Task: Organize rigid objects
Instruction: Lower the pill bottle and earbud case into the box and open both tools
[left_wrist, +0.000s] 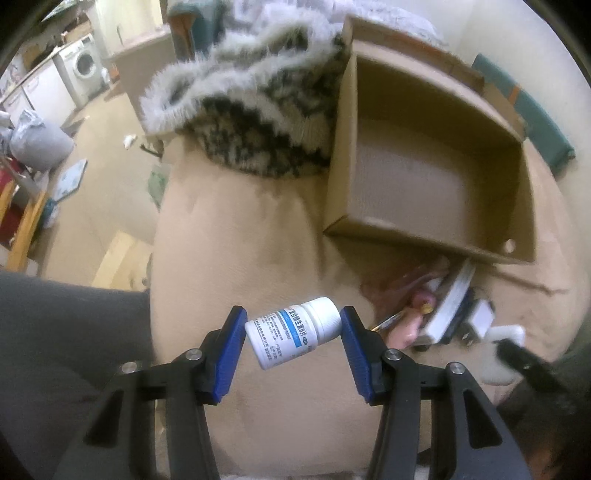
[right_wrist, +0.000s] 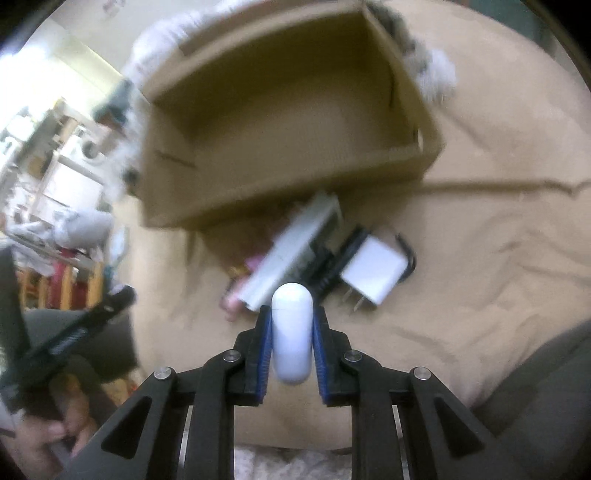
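The left gripper (left_wrist: 293, 332) clamps a white pill bottle (left_wrist: 293, 332); the right gripper (right_wrist: 291, 338) pinches a white capsule-shaped case (right_wrist: 291, 334). Near the cardboard box (right_wrist: 236, 206), the blurred clutter around a white charger (right_wrist: 373, 269) is hard to identify.

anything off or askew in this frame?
The bottle sits diagonally in the left tool, pinched cap-to-base, so the hold may be shaky. The right tool holds its white case straight. The box looks empty.
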